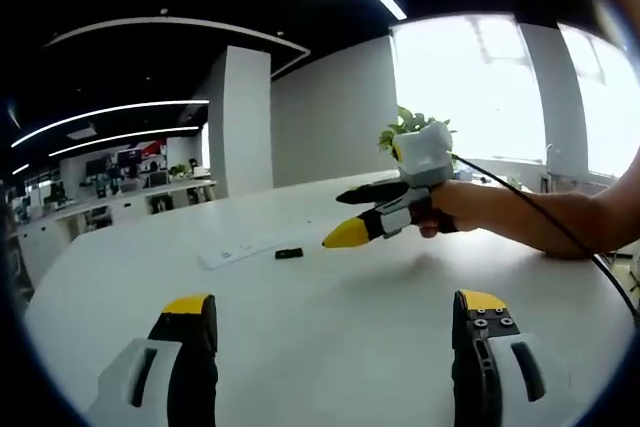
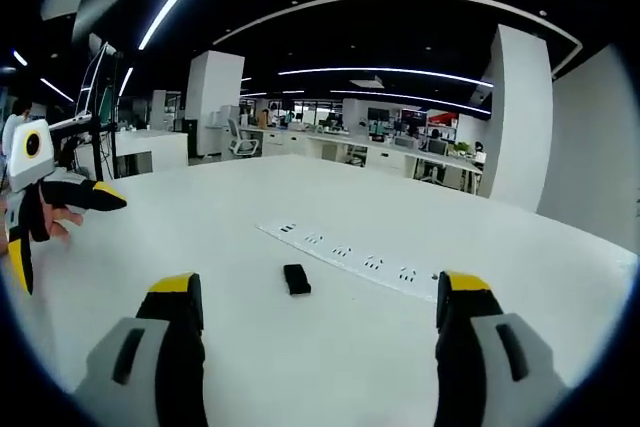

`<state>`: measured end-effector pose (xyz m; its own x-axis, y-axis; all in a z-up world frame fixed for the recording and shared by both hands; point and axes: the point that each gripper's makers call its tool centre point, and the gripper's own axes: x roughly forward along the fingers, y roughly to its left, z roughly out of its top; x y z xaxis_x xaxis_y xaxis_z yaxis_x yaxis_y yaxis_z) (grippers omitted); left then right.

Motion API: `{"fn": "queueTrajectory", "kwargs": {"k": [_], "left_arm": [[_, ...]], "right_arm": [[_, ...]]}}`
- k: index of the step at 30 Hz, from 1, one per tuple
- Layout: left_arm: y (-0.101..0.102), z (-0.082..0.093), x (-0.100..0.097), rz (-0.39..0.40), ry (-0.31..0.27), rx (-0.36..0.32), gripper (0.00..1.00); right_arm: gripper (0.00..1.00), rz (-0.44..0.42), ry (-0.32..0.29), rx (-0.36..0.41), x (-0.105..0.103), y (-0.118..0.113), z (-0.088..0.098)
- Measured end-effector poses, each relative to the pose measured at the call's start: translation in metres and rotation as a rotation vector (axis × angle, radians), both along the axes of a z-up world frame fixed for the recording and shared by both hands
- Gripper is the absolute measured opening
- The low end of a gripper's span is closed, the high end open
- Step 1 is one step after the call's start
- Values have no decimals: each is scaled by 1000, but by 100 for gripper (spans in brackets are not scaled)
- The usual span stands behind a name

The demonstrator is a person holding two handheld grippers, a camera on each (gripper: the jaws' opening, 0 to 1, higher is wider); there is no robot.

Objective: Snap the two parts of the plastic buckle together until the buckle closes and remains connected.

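A small black buckle (image 2: 296,279) is lying flat on the smooth white table (image 2: 300,367). It is looking like one short, boxy plastic piece, and it is too small to tell if its two parts are joined. It is sitting just beside a long, flat white power strip (image 2: 350,259) with rows of little dark slots. In the right gripper view, the right gripper (image 2: 320,292) is hovering above the table with its two thick black jaws spread wide apart and nothing between them. Each jaw is wearing a yellow tip and a pale grey shell. The buckle is showing in the gap between those jaws, farther out on the table. In the left gripper view, the left gripper (image 1: 335,302) is also standing with its jaws wide apart and holding nothing. Here the buckle (image 1: 289,253) is looking much smaller and farther away. This view is showing the right gripper (image 1: 345,215) from the side, with a hand (image 1: 462,209) wrapped around it and a black cable (image 1: 560,232) trailing off it. A green plant (image 1: 405,127) is peeking up behind it, and bright windows (image 1: 470,87) are glowing. The right gripper view is showing the left gripper (image 2: 60,217) at its left edge. The room is a big open office with white pillars (image 2: 520,117), desks (image 2: 400,152) and long curved ceiling lights (image 2: 390,71).
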<state>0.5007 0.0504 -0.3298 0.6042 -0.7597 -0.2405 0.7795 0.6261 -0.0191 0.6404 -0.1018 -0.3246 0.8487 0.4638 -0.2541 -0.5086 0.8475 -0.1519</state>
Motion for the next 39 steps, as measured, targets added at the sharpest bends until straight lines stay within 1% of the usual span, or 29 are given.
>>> {"fn": "queueTrajectory", "kwargs": {"k": [6, 11, 19, 22, 29, 35, 36, 37, 39], "left_arm": [[1, -2, -1, 9, 4, 8, 99], [3, -3, 0, 19, 1, 16, 99], [2, -2, 2, 22, -4, 17, 99], [2, -2, 6, 25, -5, 19, 99], [1, -2, 3, 26, -1, 13, 99], [0, -1, 6, 26, -4, 15, 99], [0, 0, 8, 27, -10, 16, 99], [3, 1, 13, 49, -29, 22, 99], [6, 5, 18, 73, -48, 16, 99]], "right_arm": [[97, -5, -5, -4, -12, -4, 1], [97, -15, -2, -4, -15, -8, -1], [97, -18, -4, -8, -27, -9, 0], [97, -18, -2, -14, -31, -9, -2], [97, -15, -8, -20, -42, -9, -1], [97, -19, -6, -21, -50, -12, -2], [97, -19, -6, -22, -51, -13, -2], [97, -20, -6, -22, -52, -13, -1], [97, -22, -8, -23, -55, -15, 0]]}}
